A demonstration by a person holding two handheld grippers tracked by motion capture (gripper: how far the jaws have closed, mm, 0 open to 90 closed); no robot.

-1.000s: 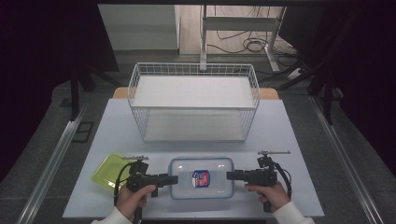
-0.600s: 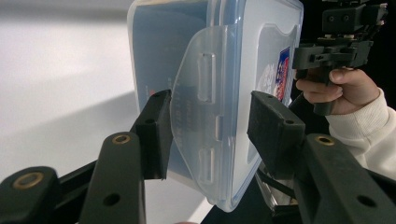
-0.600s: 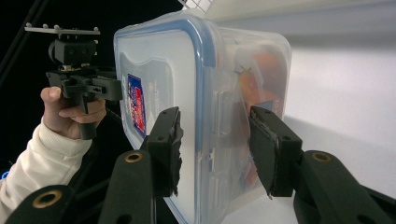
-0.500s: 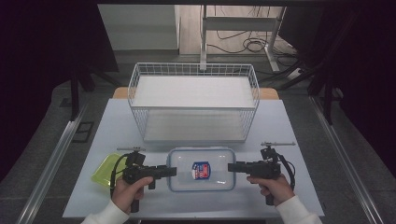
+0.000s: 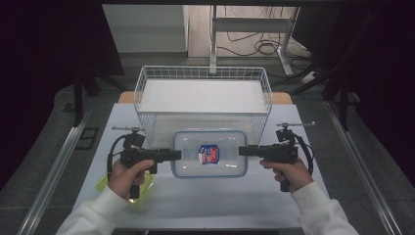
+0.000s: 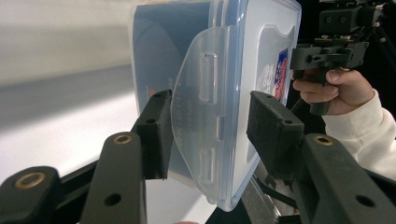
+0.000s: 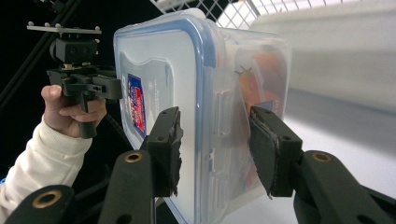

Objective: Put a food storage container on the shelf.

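We hold clear lidded container (image 5: 209, 153) by both ends, just before wire basket (image 5: 203, 95): left gripper (image 6: 208, 133) and right gripper (image 7: 215, 149) each clamp end latch.

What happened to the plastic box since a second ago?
Both grippers carried the clear box forward, away from the person, toward the wire basket. The left gripper and right gripper stayed at its two short ends, fingers around the side flaps. The yellow-green thing and the basket stayed put.
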